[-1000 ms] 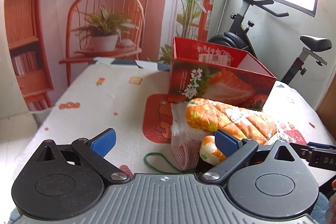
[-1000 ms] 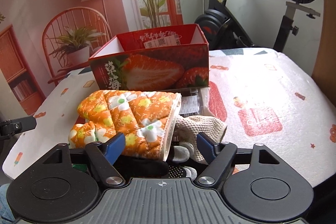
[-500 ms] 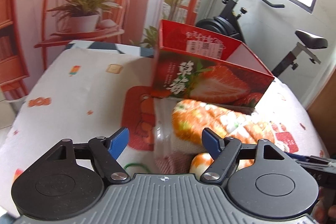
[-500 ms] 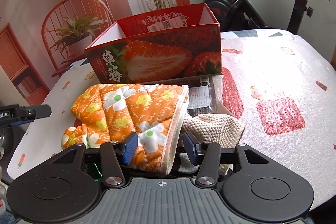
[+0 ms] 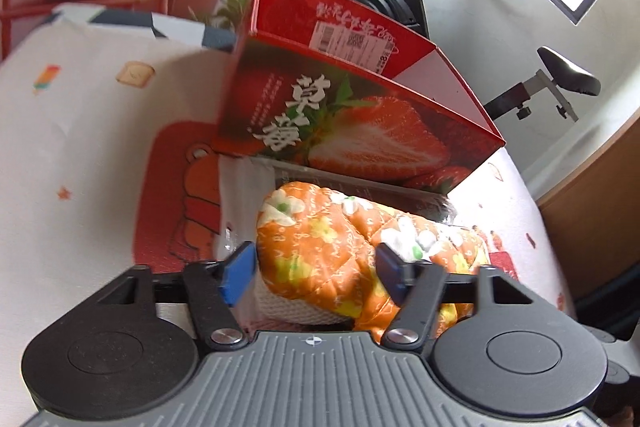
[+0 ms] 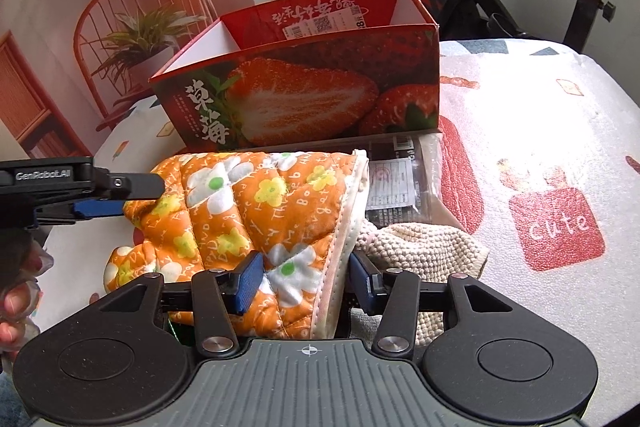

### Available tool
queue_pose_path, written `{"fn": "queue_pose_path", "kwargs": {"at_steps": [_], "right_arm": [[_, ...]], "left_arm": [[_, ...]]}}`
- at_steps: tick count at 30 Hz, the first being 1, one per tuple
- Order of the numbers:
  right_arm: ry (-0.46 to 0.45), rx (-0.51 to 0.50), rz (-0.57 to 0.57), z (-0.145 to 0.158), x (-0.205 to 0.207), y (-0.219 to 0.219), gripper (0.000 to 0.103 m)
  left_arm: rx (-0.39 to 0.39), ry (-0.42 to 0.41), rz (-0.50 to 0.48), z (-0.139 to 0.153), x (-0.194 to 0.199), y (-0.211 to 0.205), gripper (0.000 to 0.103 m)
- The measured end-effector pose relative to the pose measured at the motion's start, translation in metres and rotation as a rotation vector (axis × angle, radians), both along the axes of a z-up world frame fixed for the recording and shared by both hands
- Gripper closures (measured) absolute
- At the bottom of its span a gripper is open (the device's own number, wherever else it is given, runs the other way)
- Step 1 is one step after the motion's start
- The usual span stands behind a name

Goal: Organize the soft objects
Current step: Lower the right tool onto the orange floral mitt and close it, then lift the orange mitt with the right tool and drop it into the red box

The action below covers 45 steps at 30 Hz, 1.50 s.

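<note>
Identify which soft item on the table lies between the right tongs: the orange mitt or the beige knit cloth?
The orange mitt, quilted with flowers: its white-edged cuff sits between the closing right tongs. The beige knit cloth lies beside them, outside.

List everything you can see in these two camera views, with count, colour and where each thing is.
oven mitt: one, orange quilted with white and yellow flowers, lying in front of the box, on top of the other soft items
strawberry box: one, red cardboard, open top, behind the mitt
knitted cloth: one, cream, partly under the mitt's cuff side
plastic packet: one, clear with printed label, between box and mitt
tablecloth: one, white with red cartoon patches, covering the table
exercise bike: one, black, behind the table
left gripper: black with blue pads, jaws closing around the mitt's far end
right gripper: black with blue pads, jaws closing on the mitt's cuff
hand: one, at the left edge of the right wrist view
</note>
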State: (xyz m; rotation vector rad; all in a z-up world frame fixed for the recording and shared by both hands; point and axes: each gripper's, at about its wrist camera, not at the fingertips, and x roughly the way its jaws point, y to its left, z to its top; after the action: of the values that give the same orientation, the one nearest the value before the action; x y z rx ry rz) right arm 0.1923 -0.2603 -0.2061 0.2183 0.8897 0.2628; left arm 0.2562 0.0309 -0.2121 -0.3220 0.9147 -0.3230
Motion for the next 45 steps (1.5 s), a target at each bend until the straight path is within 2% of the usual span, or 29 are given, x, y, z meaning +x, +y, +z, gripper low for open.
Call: {"fn": "queue_pose_path", "kwargs": {"at_steps": [2, 4, 7, 13, 21, 30, 35, 39, 45], "right_arm": [[0.001, 0.0, 0.004, 0.0, 0.002, 0.0, 0.063], [0.001, -0.001, 0.011, 0.001, 0.004, 0.001, 0.069], [-0.009, -0.019, 0.027, 0.005, 0.009, 0.004, 0.076], [-0.073, -0.066, 0.064, 0.024, 0.019, 0.007, 0.084], [-0.126, -0.094, 0.087, 0.036, 0.024, 0.006, 0.085], [-0.212, -0.087, 0.103, 0.062, 0.034, 0.005, 0.088], [-0.286, -0.102, 0.124, 0.084, 0.059, 0.007, 0.088], [-0.377, -0.168, 0.156, 0.099, 0.087, 0.015, 0.089], [-0.444, -0.251, 0.163, 0.1, 0.145, 0.024, 0.09]], "left_arm": [[0.016, -0.002, -0.004, -0.001, 0.002, -0.003, 0.05], [0.04, -0.009, -0.01, -0.001, 0.003, -0.005, 0.068], [0.04, -0.025, -0.01, 0.002, 0.004, 0.001, 0.08], [0.035, -0.075, 0.005, 0.013, 0.002, 0.005, 0.083], [0.045, -0.125, 0.012, 0.022, -0.003, 0.004, 0.084], [0.071, -0.289, 0.006, 0.062, -0.002, -0.001, 0.085], [0.088, -0.355, 0.033, 0.082, 0.017, -0.002, 0.085], [0.117, -0.413, 0.069, 0.094, 0.04, -0.01, 0.085], [0.154, -0.466, 0.108, 0.105, 0.081, -0.024, 0.085]]}}
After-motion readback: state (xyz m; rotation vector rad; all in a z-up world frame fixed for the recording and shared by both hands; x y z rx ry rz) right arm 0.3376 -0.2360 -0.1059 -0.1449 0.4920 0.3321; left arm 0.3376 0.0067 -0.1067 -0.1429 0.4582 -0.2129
